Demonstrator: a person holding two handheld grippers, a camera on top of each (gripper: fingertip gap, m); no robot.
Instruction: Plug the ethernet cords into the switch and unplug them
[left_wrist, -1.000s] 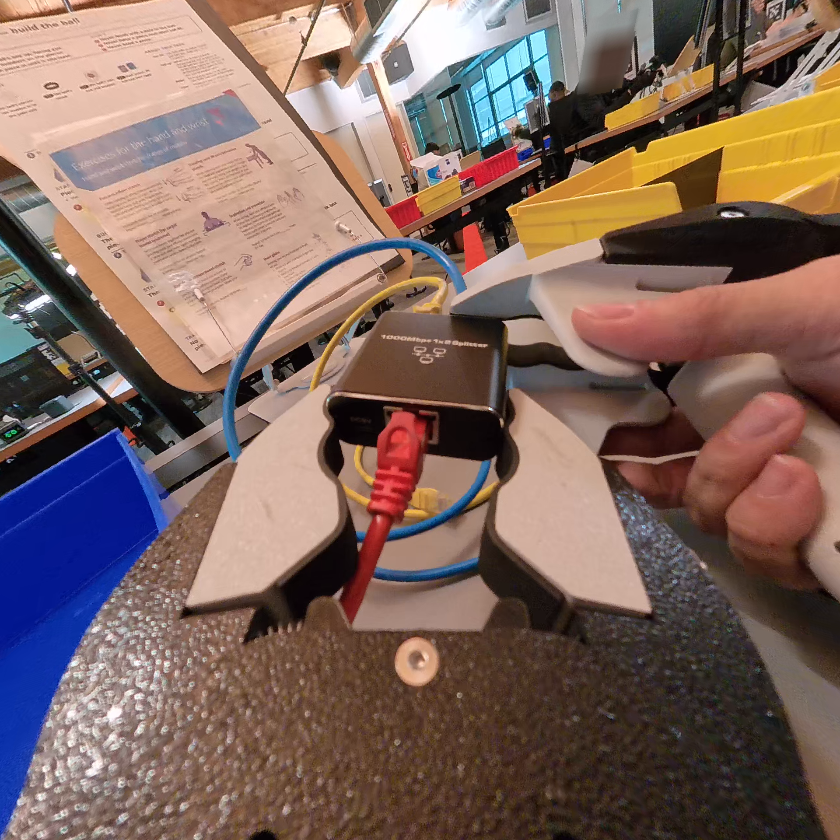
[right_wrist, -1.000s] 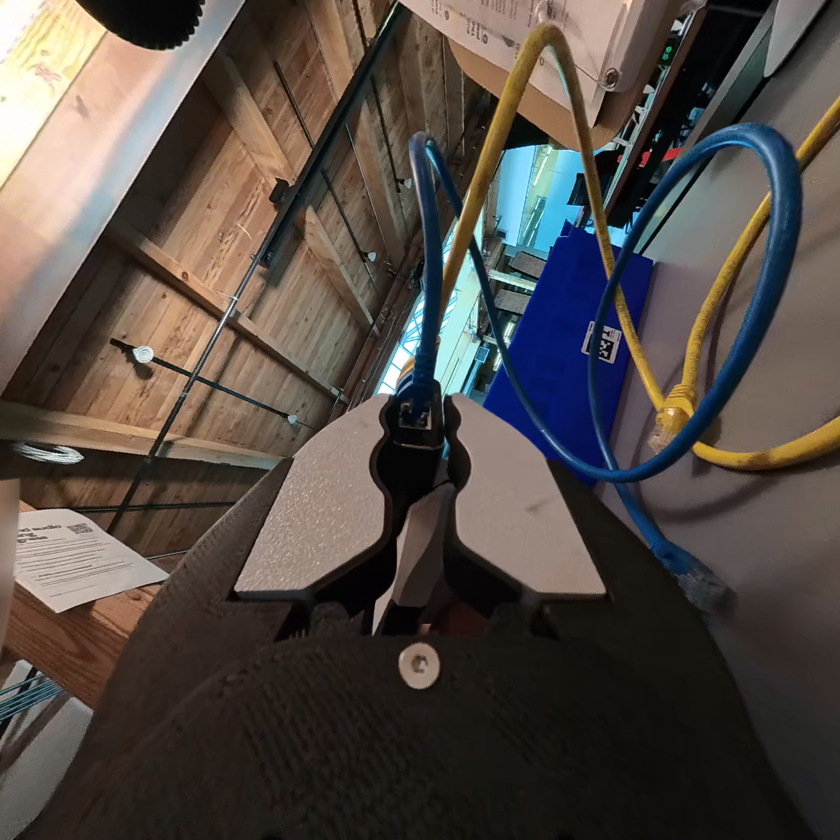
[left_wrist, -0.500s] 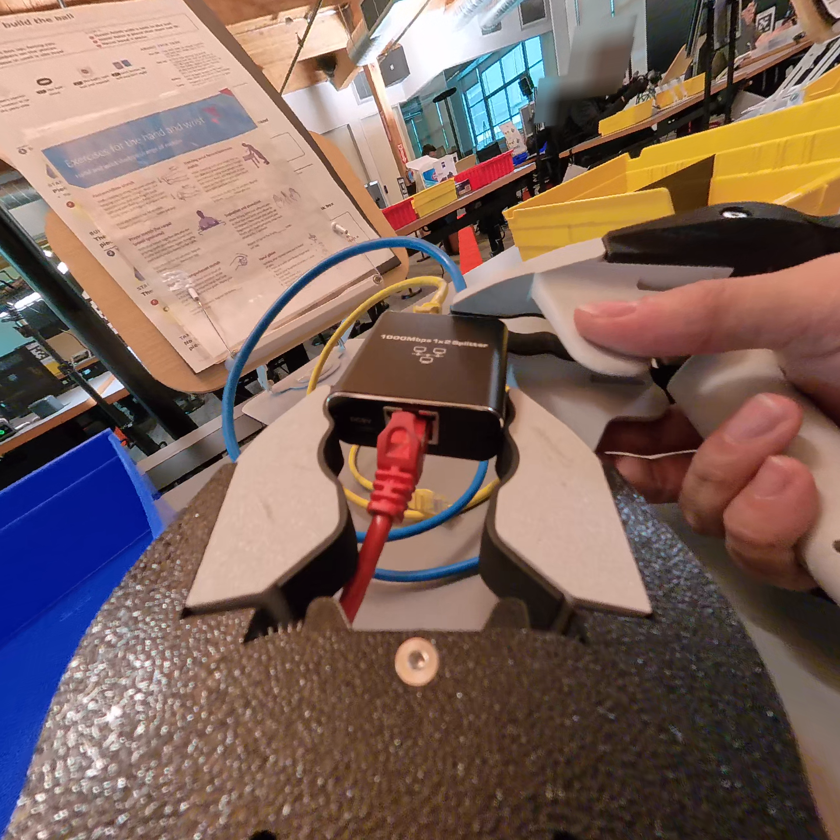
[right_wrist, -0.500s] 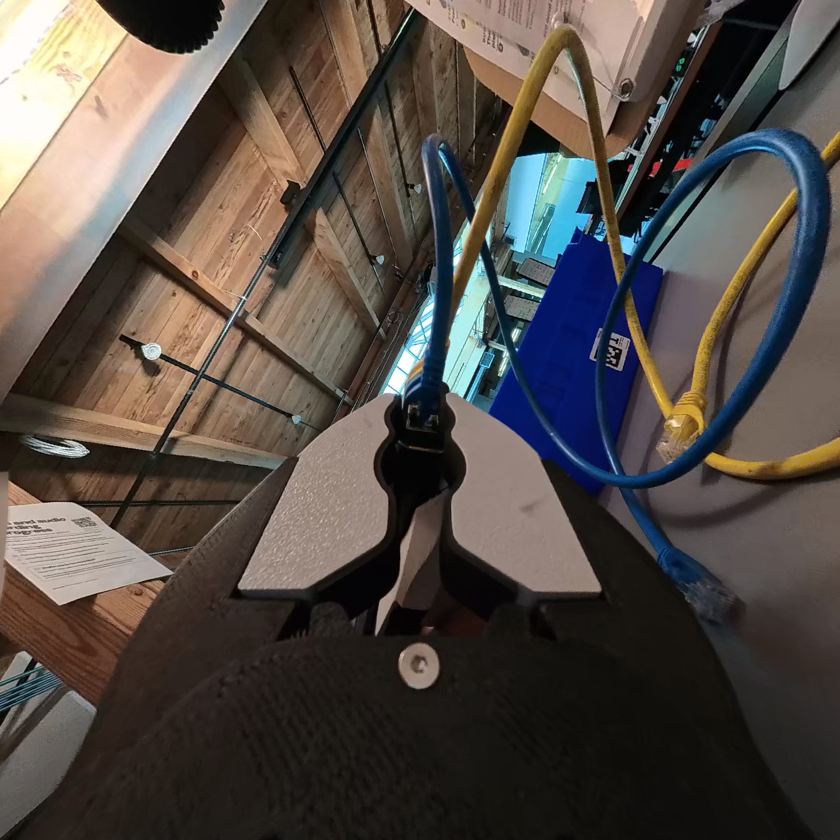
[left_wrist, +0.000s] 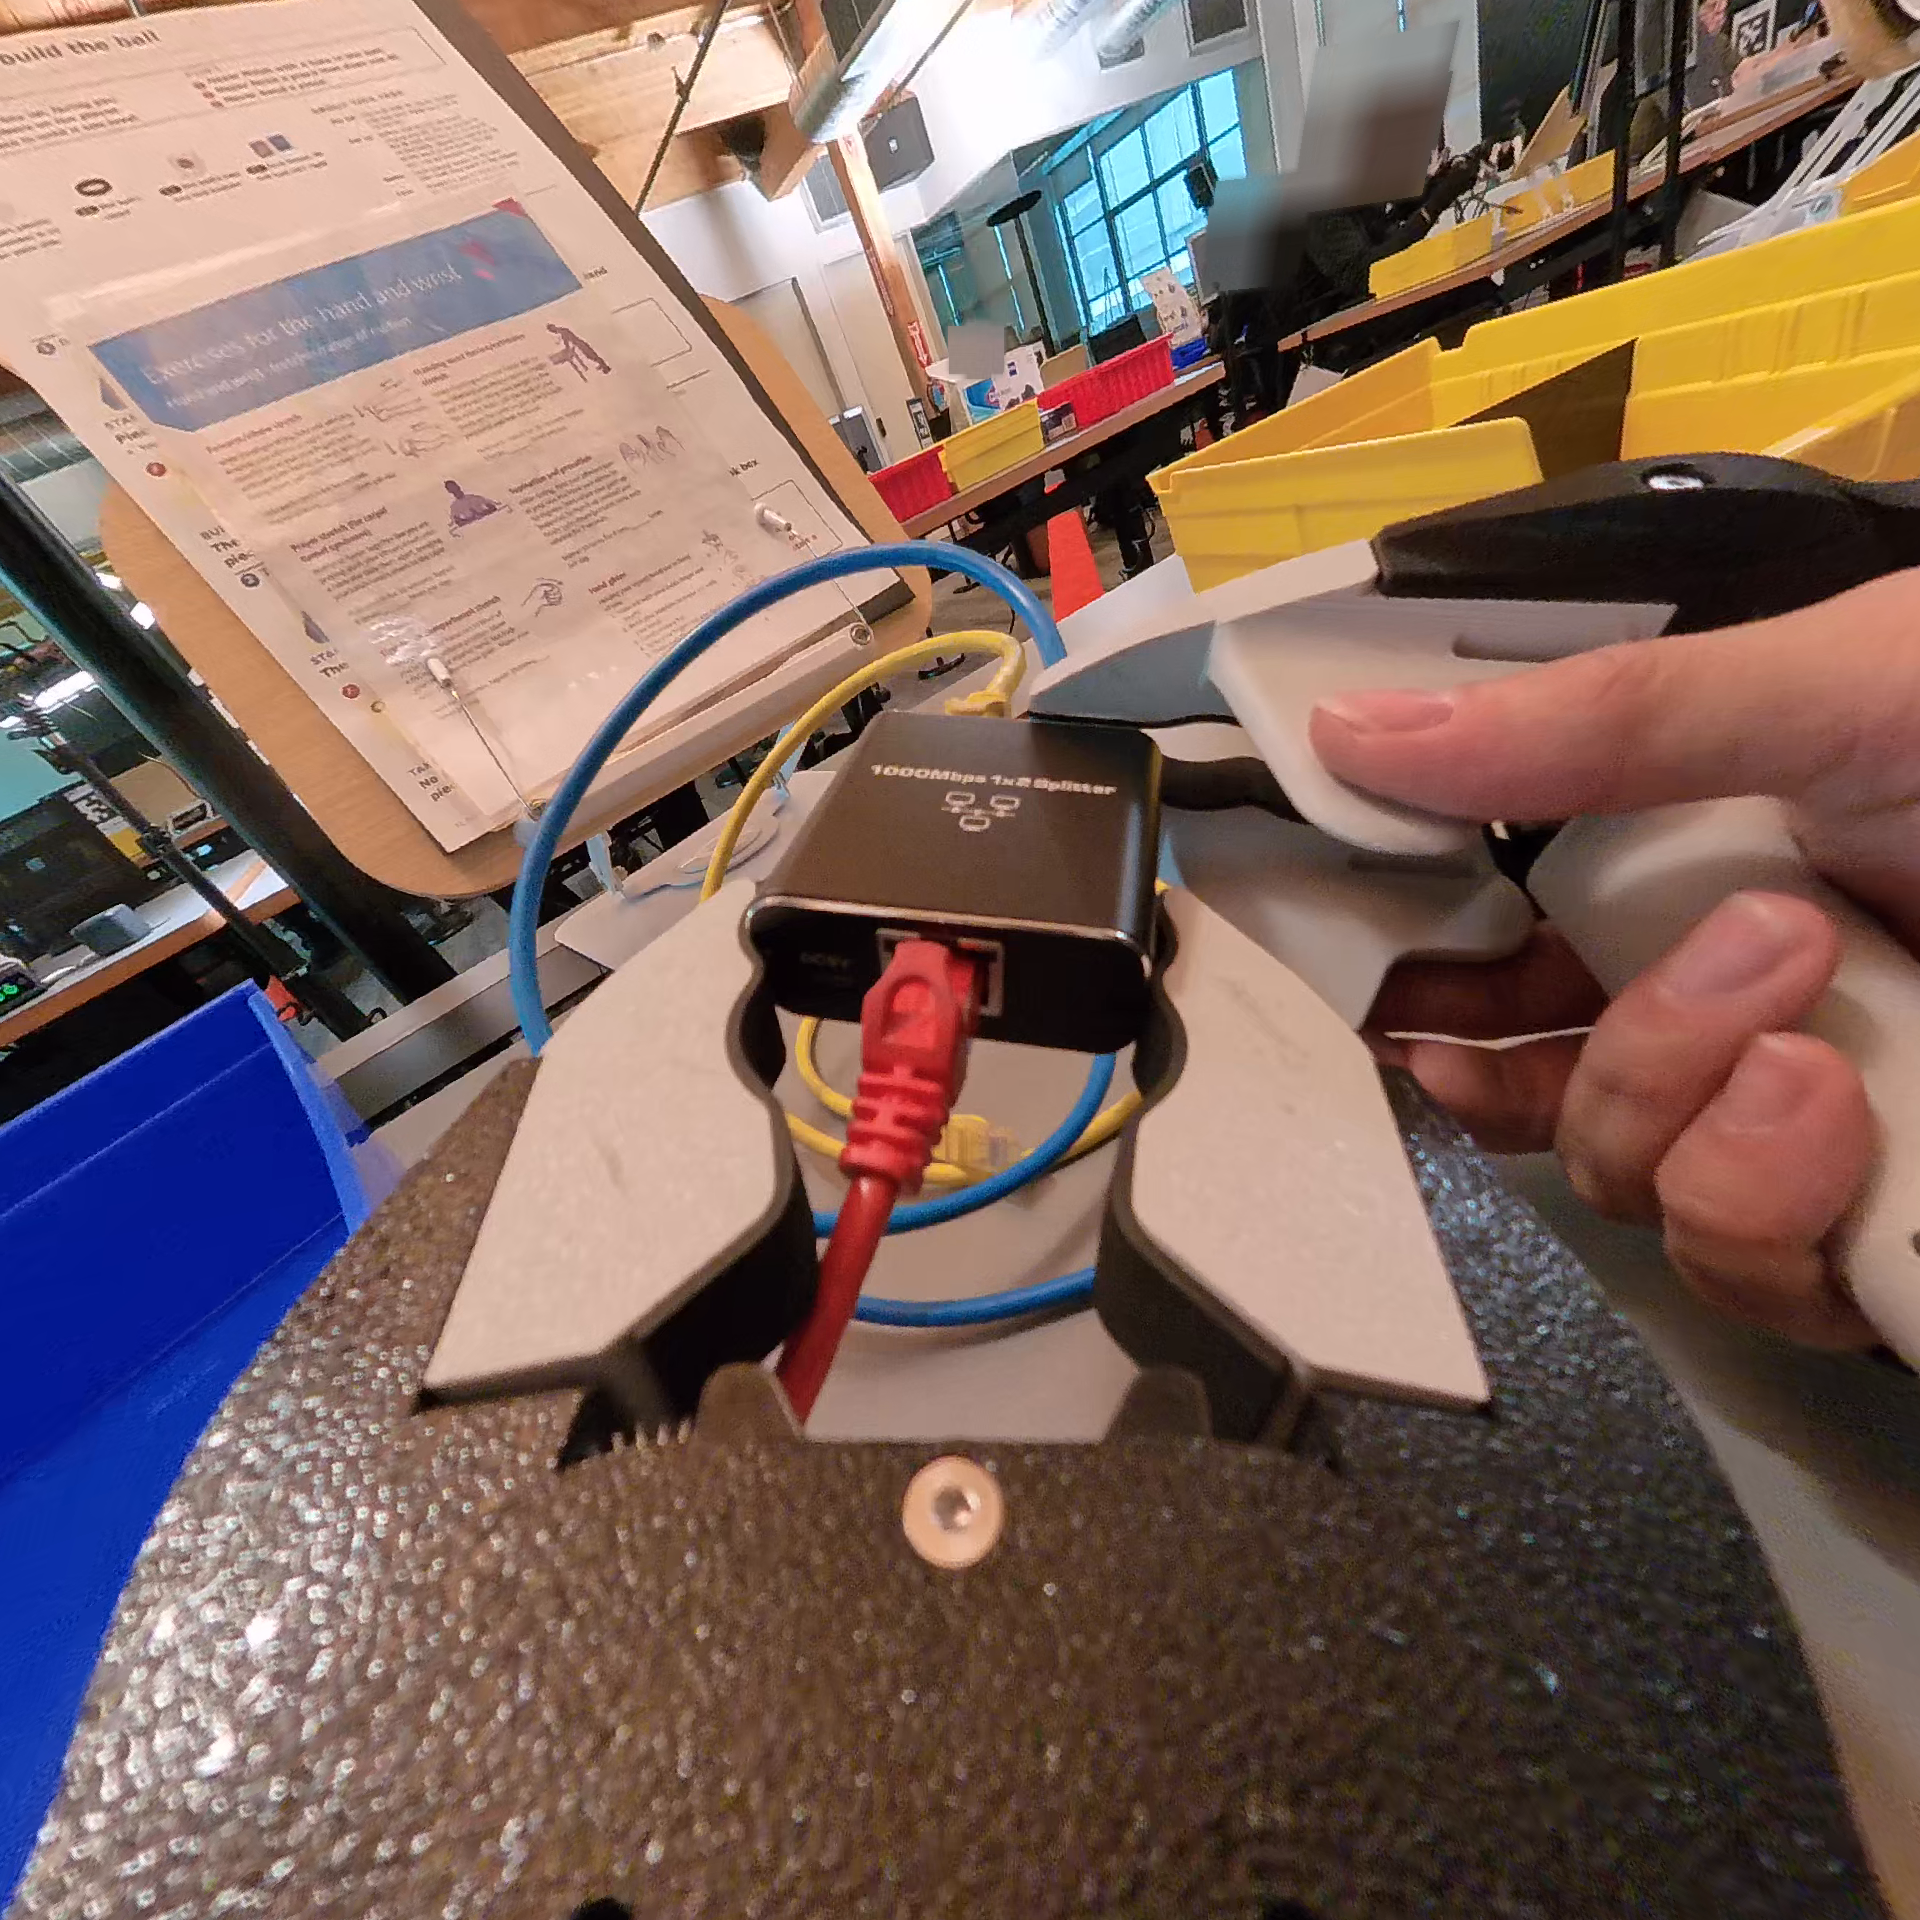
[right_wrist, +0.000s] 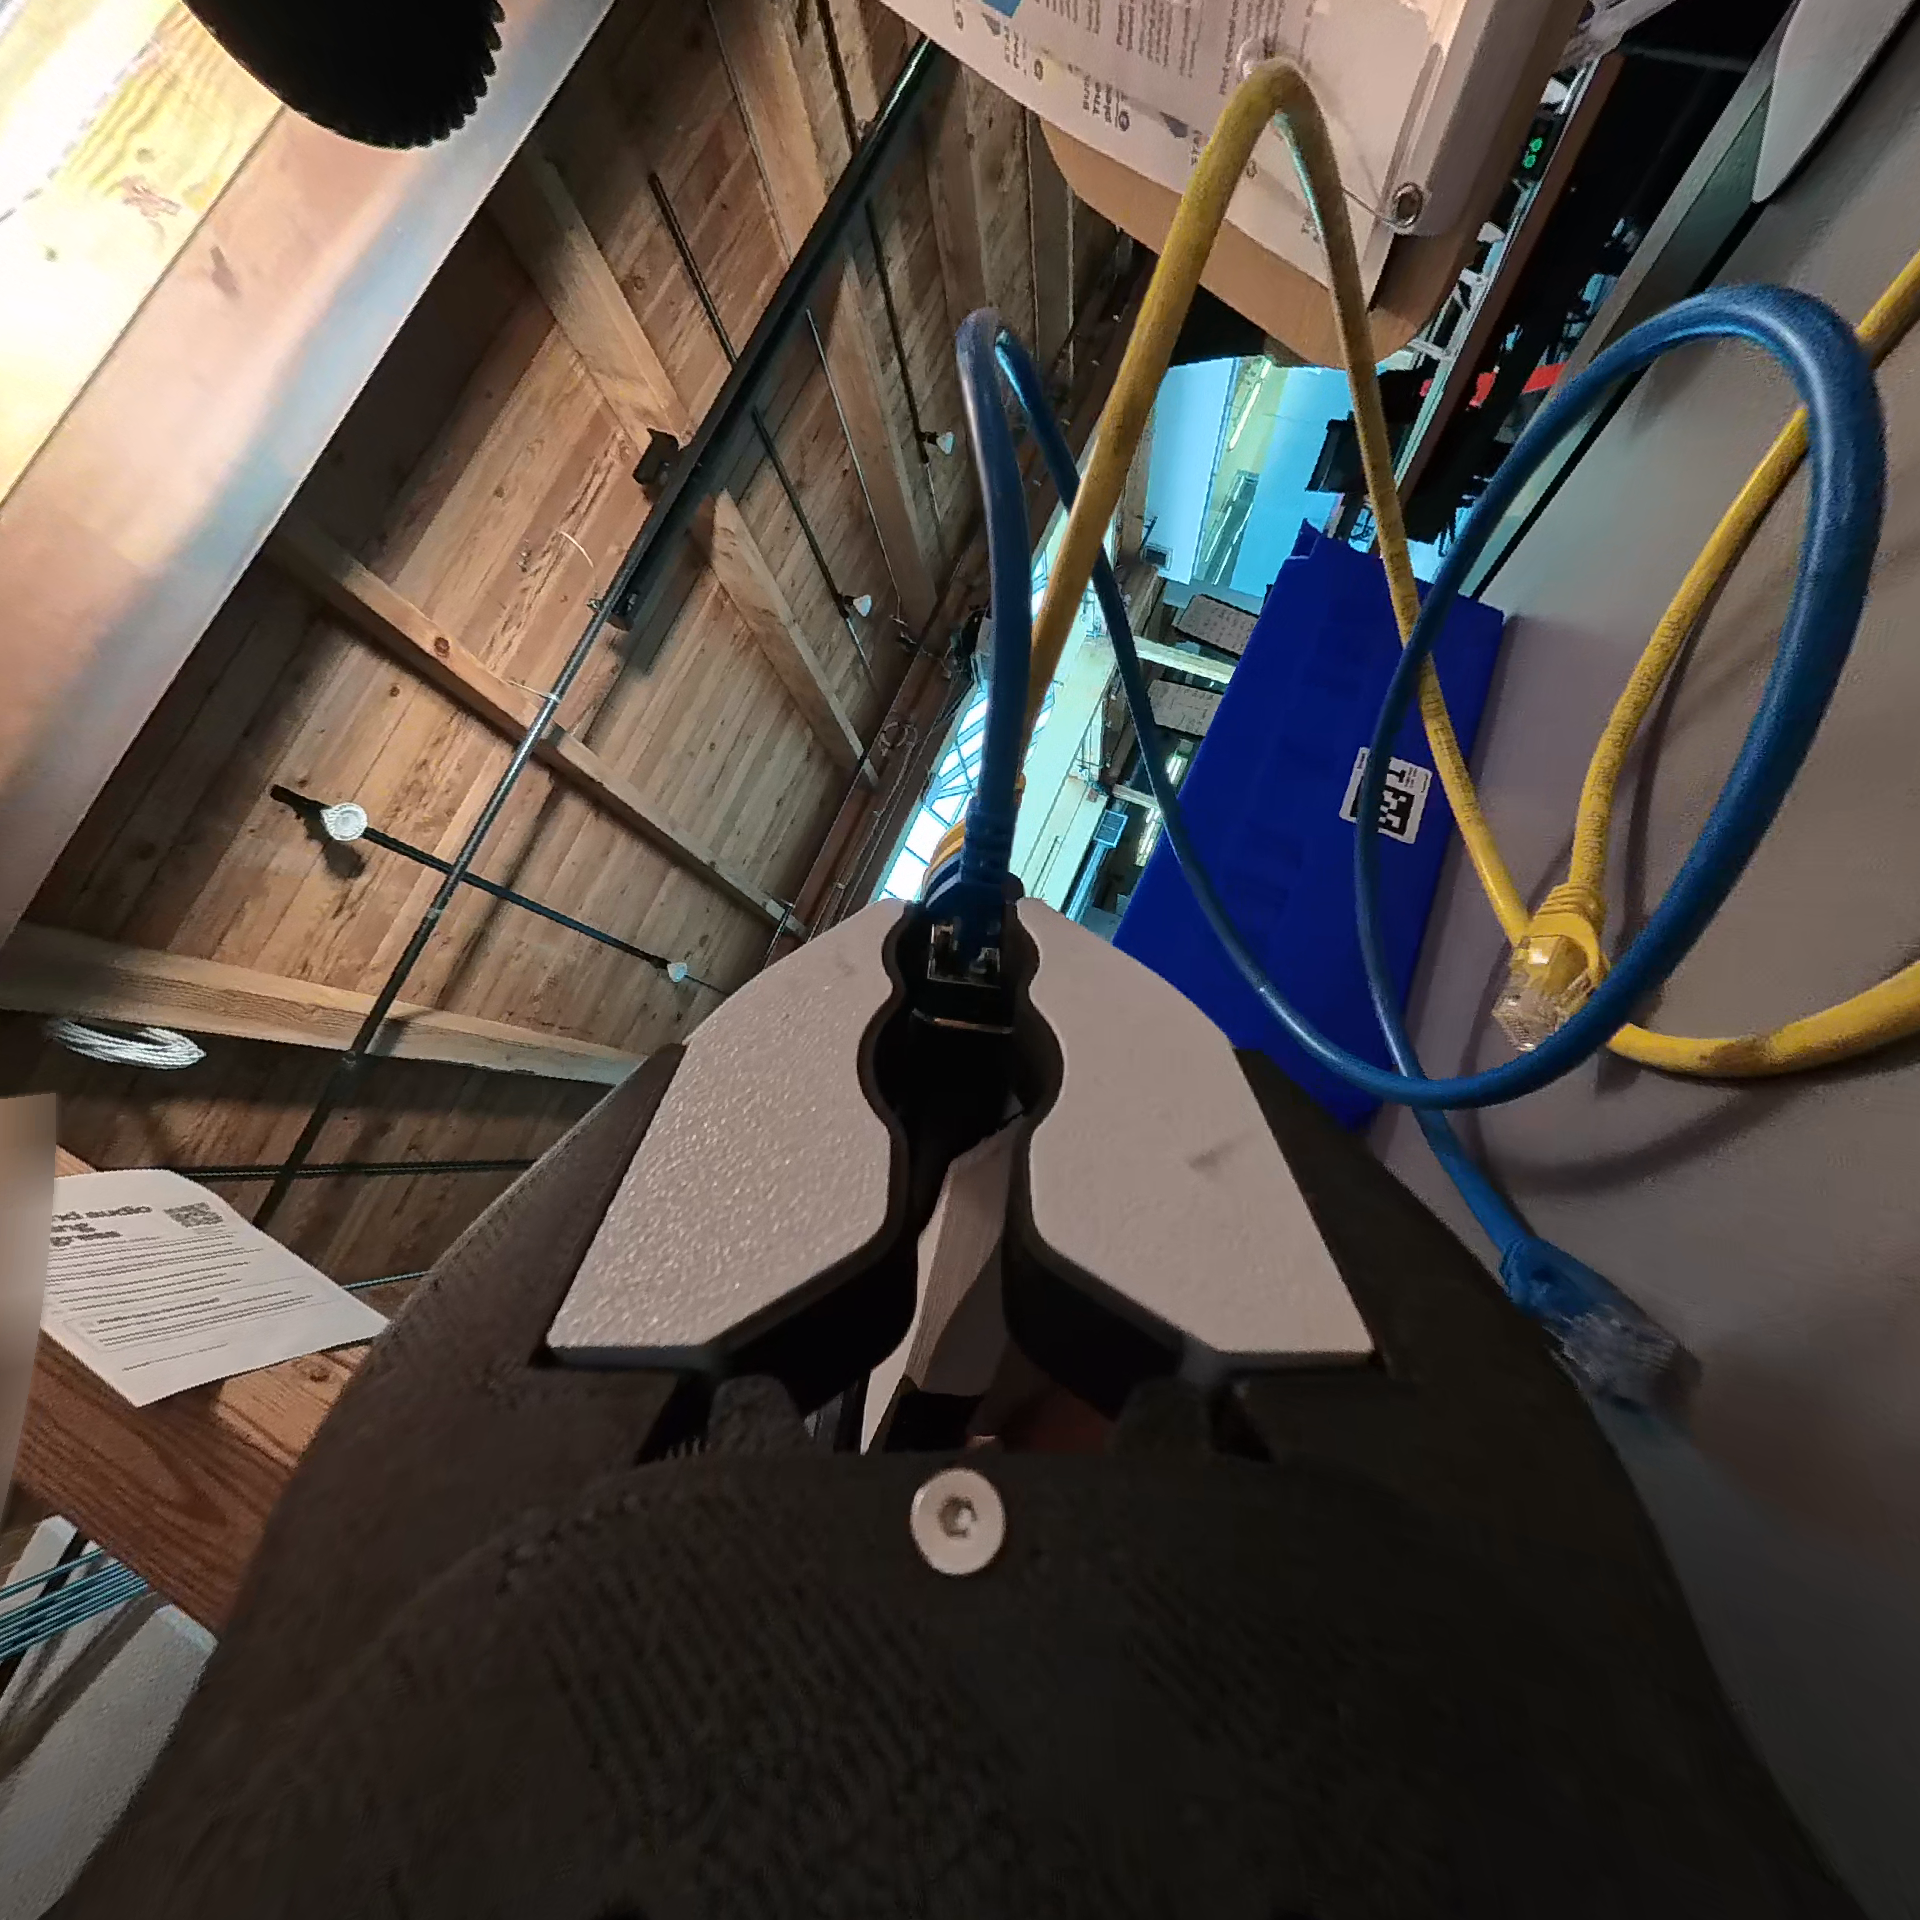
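Grip unchanged from a second ago | left claw (left_wrist: 961, 1003) clenched on small black metal switch box (left_wrist: 971, 868), red ethernet cord (left_wrist: 899, 1081) seated in near port | right claw (right_wrist: 961, 961) clamped on blue cord plug (right_wrist: 971, 894) at far side, barely shifted; seating unclear | blue plastic bin (left_wrist: 156, 1195) contents hidden; yellow bins (left_wrist: 1558, 416) likewise

Grey flat-faced fingers (left_wrist: 634, 1153), black inner edges, textured black body, one silver screw (left_wrist: 953, 1510), seemingly pale trigger handle (left_wrist: 1704, 904).
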